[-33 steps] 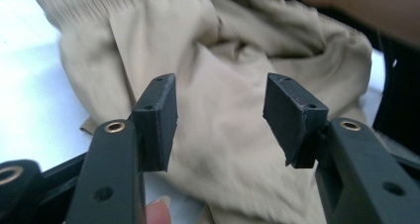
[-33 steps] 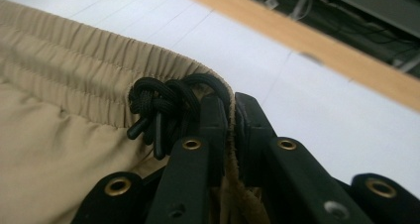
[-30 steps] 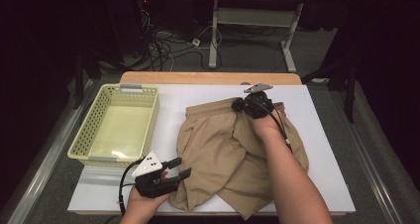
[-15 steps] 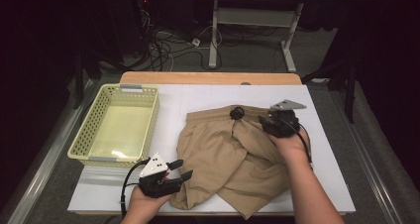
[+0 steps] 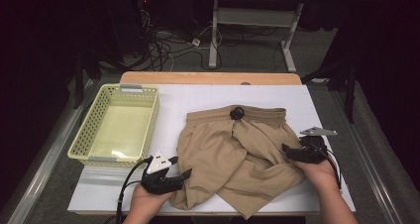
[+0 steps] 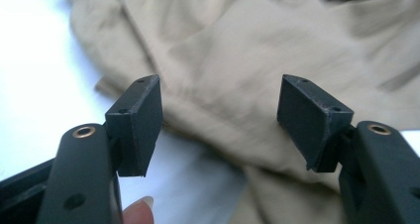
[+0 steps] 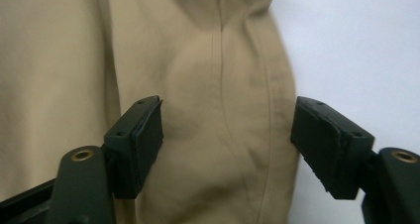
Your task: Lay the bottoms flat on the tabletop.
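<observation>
Lying: shorts (image 5: 233, 149) rumpled on table (image 5: 198, 97)
Left gripper (image 5: 179, 173): jaws just opened, spread, near hem
Right gripper (image 5: 286, 152): jaws just opened, spread, nothing pinched

Both forearms come in from the bottom edge, left gripper (image 5: 181, 167) low and near the person, right gripper (image 5: 289, 152) further out to the side. Both sets of jaws have just been opening (nothing pinched between the pads), fingers wrapped around each grip
</observation>
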The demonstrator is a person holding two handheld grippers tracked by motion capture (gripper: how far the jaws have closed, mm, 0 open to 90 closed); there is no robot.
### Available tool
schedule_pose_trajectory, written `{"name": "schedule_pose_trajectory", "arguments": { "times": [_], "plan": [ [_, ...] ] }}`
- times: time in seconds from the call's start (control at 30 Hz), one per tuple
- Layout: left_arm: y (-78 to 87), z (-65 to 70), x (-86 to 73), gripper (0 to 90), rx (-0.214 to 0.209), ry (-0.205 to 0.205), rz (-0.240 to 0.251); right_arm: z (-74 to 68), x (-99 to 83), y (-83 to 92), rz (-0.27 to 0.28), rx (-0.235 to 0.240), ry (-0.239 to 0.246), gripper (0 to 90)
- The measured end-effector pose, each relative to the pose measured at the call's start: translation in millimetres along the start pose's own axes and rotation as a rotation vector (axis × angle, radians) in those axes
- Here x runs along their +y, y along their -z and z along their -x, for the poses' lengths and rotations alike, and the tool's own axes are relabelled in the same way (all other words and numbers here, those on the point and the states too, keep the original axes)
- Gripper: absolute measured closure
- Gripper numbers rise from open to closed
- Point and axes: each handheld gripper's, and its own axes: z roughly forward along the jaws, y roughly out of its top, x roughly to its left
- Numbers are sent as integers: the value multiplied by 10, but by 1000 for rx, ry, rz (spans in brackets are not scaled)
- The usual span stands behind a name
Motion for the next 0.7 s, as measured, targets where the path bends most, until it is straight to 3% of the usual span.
{"name": "schedule_pose_trajectory", "arguments": {
  "times": [0.07,0.1,0.13,0.2,0.27,0.4,0.53,0.63,0.7],
  "plan": [
    [-56,4,-22,314,2,3,-46,-20,-86,-47,-34,-5,13,372],
    [-77,5,-30,318,1,-5,-61,-24,-127,-56,-26,0,15,423],
    [-99,6,-34,334,3,-11,-80,-23,-163,-47,1,23,3,500],
    [-127,-10,-32,365,-16,19,-104,-50,-234,-6,33,49,26,752],
    [-133,-9,-35,386,-19,17,-107,-78,-292,73,34,60,60,854],
    [-130,46,-46,619,-68,-49,-116,-112,-445,318,68,94,92,869],
    [-122,110,-55,785,-63,-84,-107,-116,-545,506,136,120,92,869],
    [-87,168,-74,809,-81,-67,-85,-135,-600,533,164,123,102,869],
    [-44,189,-78,813,-109,-52,-62,-149,-620,548,167,151,94,869]
  ]
}}
